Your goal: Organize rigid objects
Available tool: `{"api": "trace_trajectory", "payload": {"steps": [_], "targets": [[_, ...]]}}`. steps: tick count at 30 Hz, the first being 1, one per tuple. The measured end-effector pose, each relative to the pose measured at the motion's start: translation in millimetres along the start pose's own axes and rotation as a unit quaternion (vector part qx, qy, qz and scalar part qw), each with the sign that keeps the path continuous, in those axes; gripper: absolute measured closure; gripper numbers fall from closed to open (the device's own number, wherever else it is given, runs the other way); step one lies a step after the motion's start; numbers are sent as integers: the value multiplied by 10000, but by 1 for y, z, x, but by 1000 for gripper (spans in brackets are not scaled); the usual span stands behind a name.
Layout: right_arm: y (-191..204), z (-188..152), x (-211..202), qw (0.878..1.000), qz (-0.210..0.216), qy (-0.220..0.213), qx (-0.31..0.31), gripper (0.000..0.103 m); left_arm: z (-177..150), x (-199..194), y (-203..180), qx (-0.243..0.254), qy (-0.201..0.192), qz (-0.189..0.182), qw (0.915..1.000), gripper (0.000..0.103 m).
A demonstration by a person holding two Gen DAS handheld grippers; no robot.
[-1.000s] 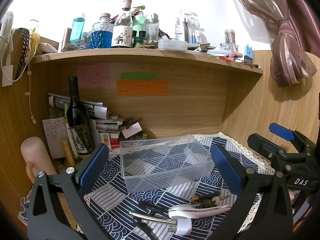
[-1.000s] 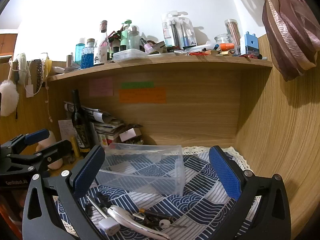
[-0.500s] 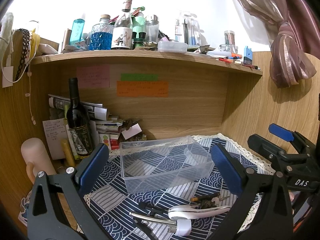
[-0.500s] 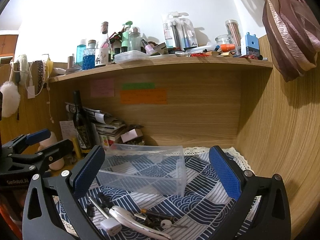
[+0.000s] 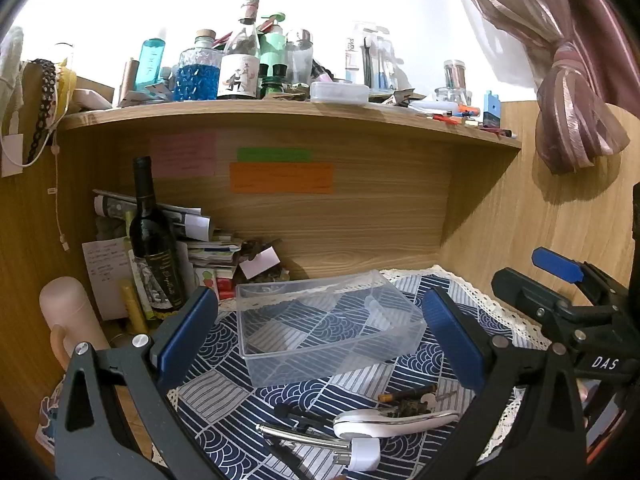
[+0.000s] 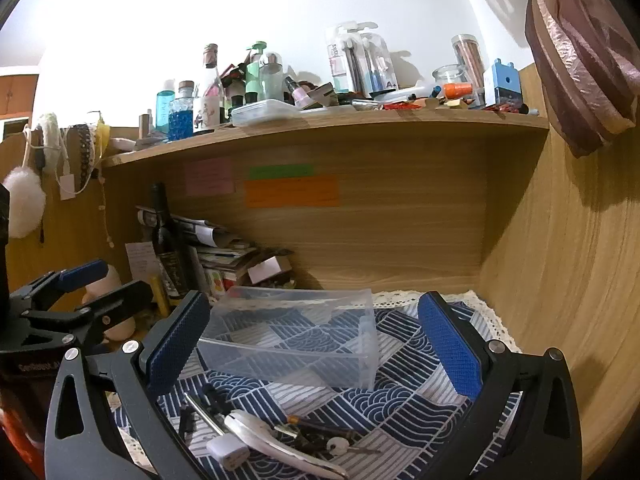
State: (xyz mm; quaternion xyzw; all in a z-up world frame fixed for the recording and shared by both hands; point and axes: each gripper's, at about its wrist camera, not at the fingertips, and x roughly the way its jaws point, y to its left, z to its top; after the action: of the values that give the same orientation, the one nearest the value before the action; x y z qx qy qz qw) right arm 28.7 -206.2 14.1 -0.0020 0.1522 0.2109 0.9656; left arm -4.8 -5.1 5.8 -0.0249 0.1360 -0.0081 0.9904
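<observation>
A clear empty plastic box (image 5: 328, 324) (image 6: 296, 344) sits on the blue patterned cloth (image 5: 216, 396) (image 6: 408, 404). In front of it lies a small pile: a white-handled metal tool (image 5: 392, 424) (image 6: 272, 440), a white plug (image 5: 362, 454) (image 6: 226, 452), a key (image 6: 340, 447) and dark small parts (image 5: 408, 396). My left gripper (image 5: 320, 344) is open and empty, above the pile, facing the box. My right gripper (image 6: 312, 344) is open and empty too, to the right; it shows in the left wrist view (image 5: 556, 292).
A dark wine bottle (image 5: 154, 240), stacked papers (image 5: 200, 240) and a pink flask (image 5: 68, 320) stand at the back left. A wooden shelf (image 5: 280, 110) overhead is crowded with bottles. Wooden walls close the back and right (image 6: 568, 280).
Both grippers have barely shifted; the view has drifted slightly. Nothing was taken or let go.
</observation>
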Motion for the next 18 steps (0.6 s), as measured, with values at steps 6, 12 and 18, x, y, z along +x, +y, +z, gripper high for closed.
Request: {"api": "trace_trajectory", "payload": {"steps": [6, 12, 18], "targets": [[-2, -3, 4, 9999, 97, 65, 36, 0, -2, 3, 0, 1, 39, -58, 10000, 0], [-7, -11, 14, 9993, 172, 334, 14, 3, -8, 17, 11, -97, 347, -33, 9993, 13], [-17, -29, 36, 9947, 317, 975, -6, 31, -35, 44, 28, -228, 1052, 116, 9941, 20]]}}
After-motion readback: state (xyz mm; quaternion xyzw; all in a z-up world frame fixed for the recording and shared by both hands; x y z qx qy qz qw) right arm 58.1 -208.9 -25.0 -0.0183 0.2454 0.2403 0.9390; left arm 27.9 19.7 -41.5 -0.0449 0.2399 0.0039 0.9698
